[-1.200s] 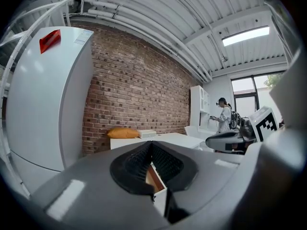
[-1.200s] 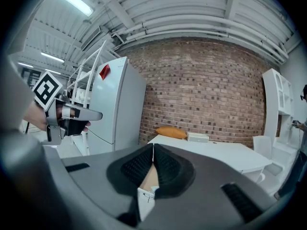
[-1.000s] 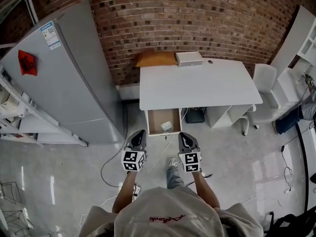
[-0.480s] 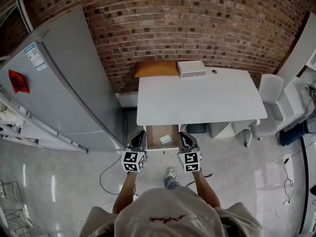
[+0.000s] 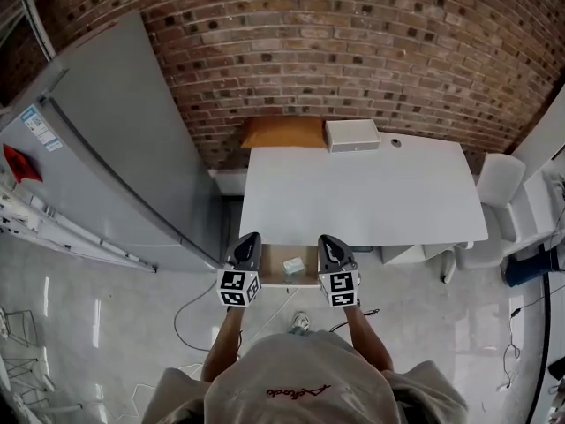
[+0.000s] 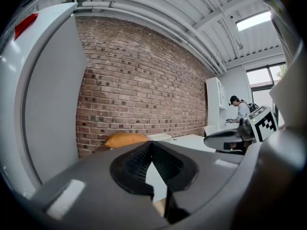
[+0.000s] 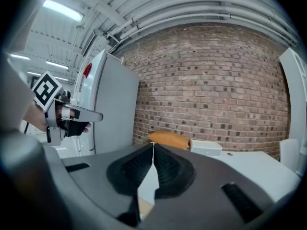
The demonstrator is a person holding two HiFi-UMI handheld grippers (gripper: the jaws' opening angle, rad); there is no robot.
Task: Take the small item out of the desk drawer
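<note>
A white desk (image 5: 362, 193) stands against the brick wall. Its wooden drawer (image 5: 275, 274) is pulled out under the front edge, and only a strip of it shows between my grippers. In it lies a small pale box (image 5: 293, 265). My left gripper (image 5: 251, 238) hovers just left of the drawer, shut and empty. My right gripper (image 5: 325, 239) hovers just right of it, also shut and empty. In the left gripper view the left gripper (image 6: 151, 145) has its jaws meeting at the tip. The right gripper (image 7: 153, 145) looks the same in its own view.
A tall grey fridge (image 5: 106, 148) stands left of the desk. An orange cushion (image 5: 282, 132) and a white box (image 5: 351, 135) lie at the desk's back edge. A white chair (image 5: 499, 184) is at the right. Cables (image 5: 190, 312) trail across the floor.
The view has moved closer to the desk, whose top now covers most of the open drawer. Both grippers stay shut and level, side by side.
</note>
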